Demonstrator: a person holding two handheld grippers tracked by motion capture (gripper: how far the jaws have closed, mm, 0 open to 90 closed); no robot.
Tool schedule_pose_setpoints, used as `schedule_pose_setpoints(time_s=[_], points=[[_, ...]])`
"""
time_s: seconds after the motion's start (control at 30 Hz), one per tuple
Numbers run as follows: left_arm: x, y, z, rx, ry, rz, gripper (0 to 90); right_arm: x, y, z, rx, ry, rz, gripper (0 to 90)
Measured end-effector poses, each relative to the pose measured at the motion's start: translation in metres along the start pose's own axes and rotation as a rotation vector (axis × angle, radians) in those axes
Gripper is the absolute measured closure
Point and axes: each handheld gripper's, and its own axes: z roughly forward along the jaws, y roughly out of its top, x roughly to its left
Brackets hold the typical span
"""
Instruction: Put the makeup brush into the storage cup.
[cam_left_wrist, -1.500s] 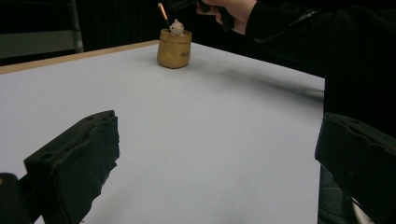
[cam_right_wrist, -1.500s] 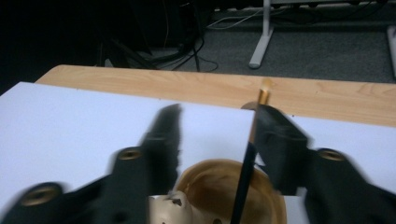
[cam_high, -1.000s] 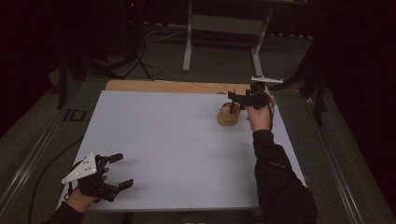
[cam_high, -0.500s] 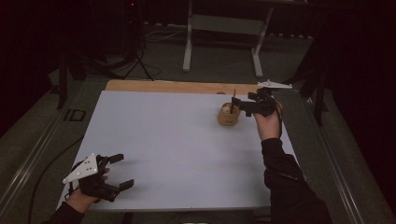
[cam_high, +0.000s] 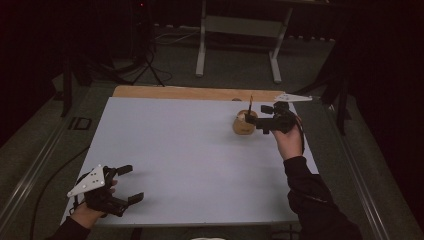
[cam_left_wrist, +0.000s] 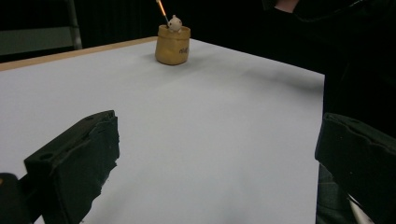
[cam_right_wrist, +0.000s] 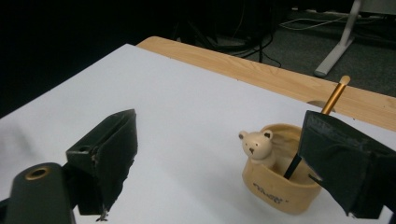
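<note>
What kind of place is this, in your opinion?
Probably a lab or studio set up for recording, not a home. A white table stands on a grey floor, with cables and a metal stand behind it, and the surroundings are dark. The person holds the left gripper and the right gripper.

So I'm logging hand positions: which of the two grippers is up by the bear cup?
The right gripper, at the table's far right beside the bear cup, jaws open. The left gripper rests at the near left corner.
</note>
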Motion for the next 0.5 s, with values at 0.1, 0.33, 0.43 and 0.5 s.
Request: schedule_pose_setpoints(time_s=[0.1, 0.33, 0.43, 0.5], points=[[0.0, 0.0, 0.0, 0.0, 0.002, 0.001, 0.4, 0.002, -0.003, -0.005, 0.004, 0.006, -0.029, 11.9], [-0.001, 0.0, -0.001, -0.004, 0.002, -0.001, 0.4, 0.009, -0.015, -0.017, 0.016, 0.064, -0.068, 11.9], [-0.001, 0.0, -0.001, -0.003, 0.001, -0.001, 0.5, 0.012, -0.019, -0.021, 0.017, 0.085, -0.068, 11.9], [-0.001, -0.001, -0.001, 0.001, 0.002, -0.002, 0.5, 0.017, -0.025, -0.027, 0.015, 0.097, -0.072, 11.9]])
